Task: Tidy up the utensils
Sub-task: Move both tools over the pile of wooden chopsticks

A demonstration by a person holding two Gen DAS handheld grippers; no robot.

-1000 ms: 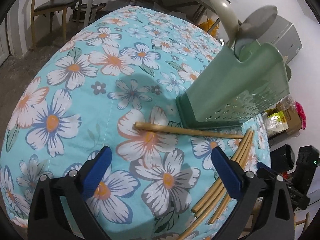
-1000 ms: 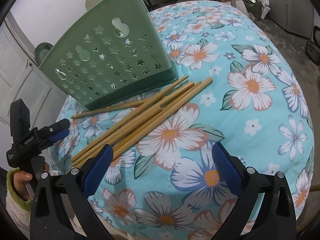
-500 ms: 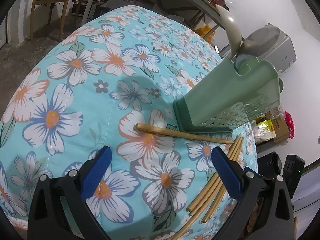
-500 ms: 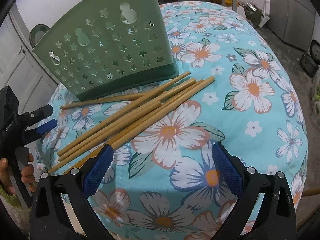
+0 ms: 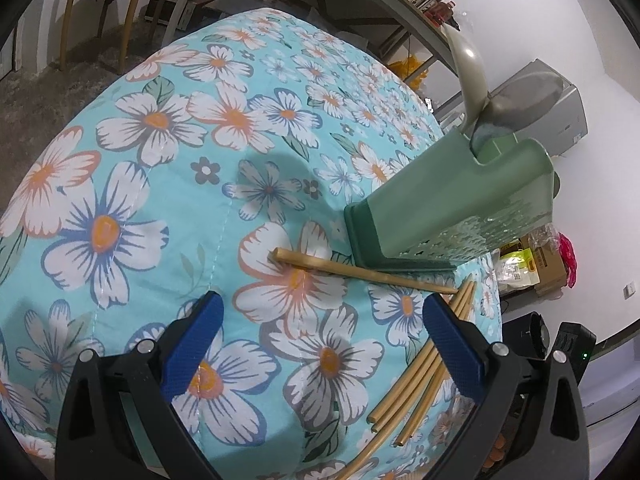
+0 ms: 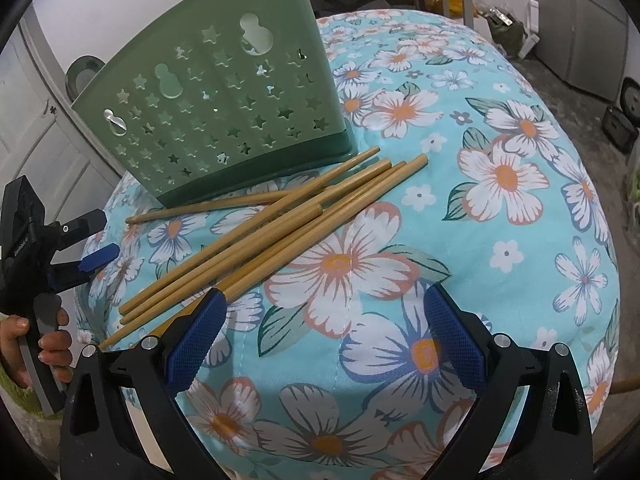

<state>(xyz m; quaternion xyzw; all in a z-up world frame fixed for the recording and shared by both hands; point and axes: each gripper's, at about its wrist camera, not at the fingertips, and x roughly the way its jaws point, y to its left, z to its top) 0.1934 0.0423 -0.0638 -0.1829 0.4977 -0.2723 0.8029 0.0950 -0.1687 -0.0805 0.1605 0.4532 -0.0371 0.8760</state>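
We hold our left hand-held gripper (image 5: 320, 320) and right hand-held gripper (image 6: 322, 312) spread wide and empty above the worktop (image 6: 500, 240), chopsticks (image 6: 280, 224) lying beside the green holder (image 6: 216, 120).

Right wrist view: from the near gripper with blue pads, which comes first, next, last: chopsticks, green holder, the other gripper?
1. Chopsticks, touching the right gripper's left fingertip.
2. Left gripper, at the left edge.
3. Green holder, upright behind the chopsticks; close to call with 2.

Green holder (image 6: 224, 120), turq. floral cloth (image 6: 500, 128)
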